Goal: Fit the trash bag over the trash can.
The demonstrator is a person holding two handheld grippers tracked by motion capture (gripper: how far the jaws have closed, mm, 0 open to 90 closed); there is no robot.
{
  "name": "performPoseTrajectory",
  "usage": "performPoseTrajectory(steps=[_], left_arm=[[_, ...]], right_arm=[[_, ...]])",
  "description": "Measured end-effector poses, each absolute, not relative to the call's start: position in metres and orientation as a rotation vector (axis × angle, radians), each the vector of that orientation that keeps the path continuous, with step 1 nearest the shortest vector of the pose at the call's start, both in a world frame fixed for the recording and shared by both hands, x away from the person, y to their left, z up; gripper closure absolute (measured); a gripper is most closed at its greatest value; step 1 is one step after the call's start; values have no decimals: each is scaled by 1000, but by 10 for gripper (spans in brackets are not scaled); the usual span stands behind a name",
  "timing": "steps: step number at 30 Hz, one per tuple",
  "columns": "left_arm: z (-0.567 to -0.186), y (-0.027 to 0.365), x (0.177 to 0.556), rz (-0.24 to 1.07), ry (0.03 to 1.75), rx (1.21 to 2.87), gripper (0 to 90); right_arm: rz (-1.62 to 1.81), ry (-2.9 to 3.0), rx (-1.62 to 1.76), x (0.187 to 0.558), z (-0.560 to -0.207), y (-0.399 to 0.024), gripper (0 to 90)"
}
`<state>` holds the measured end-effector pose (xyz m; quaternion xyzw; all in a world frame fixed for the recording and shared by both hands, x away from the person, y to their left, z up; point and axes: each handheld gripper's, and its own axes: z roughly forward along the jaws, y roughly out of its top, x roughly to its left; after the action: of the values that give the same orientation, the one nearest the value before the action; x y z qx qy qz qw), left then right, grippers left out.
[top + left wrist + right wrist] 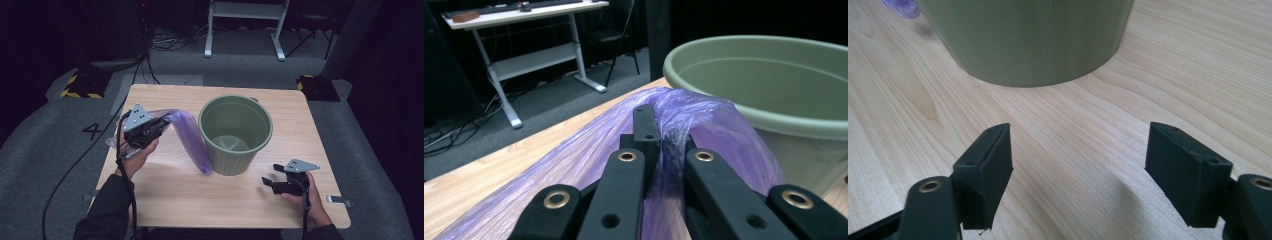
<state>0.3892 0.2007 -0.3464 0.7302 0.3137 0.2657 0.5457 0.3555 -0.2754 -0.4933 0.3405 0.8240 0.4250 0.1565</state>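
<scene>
**Purple bag lifted beside a green bin**

A wooden table (pixel 170 200) stood on grey carpet, seen from above. Near its middle sat a green bin (pixel 235 135), upright and open at the top, with nothing visible inside.

A purple bag (pixel 192 142) of thin, see-through plastic arched just left of the bin. Its upper end was raised off the table, and its lower end hung down to the tabletop against the foot of the bin.

The left gripper (pixel 159 125), held in a person's hand at the table's left, was clenched on the bag's upper end. In the left gripper view, the bunched plastic (pixel 674 135) was pinched between the two black jaws, with the bin's rim (pixel 764 52) close behind.

The right gripper (pixel 269 181) rested low over the table's near right corner, well apart from the bag and near the bin. Its jaws stood wide and held nothing; in the right gripper view, bare wood (pixel 1078 150) lay between them.
</scene>
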Motion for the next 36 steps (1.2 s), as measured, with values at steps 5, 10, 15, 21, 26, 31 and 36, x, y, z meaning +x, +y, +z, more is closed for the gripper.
performPoseTrajectory(steps=[5, 10, 15, 21, 26, 31, 36], left_arm=[[-336, 198, 391, 621, 717, 1706, 887], [-328, 195, 393, 620, 691, 1688, 887], [-321, 188, 395, 627, 670, 1689, 887], [-312, 180, 394, 624, 632, 1691, 887], [-307, 171, 392, 624, 605, 1700, 887], [-298, 159, 389, 628, 572, 1712, 887], [-293, 152, 388, 623, 555, 1715, 887]], right_arm=[[1211, 2363, 951, 353, -490, -272, 274], [1243, 2335, 945, 347, -481, -273, 278], [1299, 2295, 901, 339, -463, -273, 283], [1351, 2259, 828, 330, -441, -269, 285], [1388, 2218, 798, 323, -426, -273, 291], [1432, 2165, 743, 311, -395, -272, 294], [1453, 2155, 695, 309, -374, -257, 294]])
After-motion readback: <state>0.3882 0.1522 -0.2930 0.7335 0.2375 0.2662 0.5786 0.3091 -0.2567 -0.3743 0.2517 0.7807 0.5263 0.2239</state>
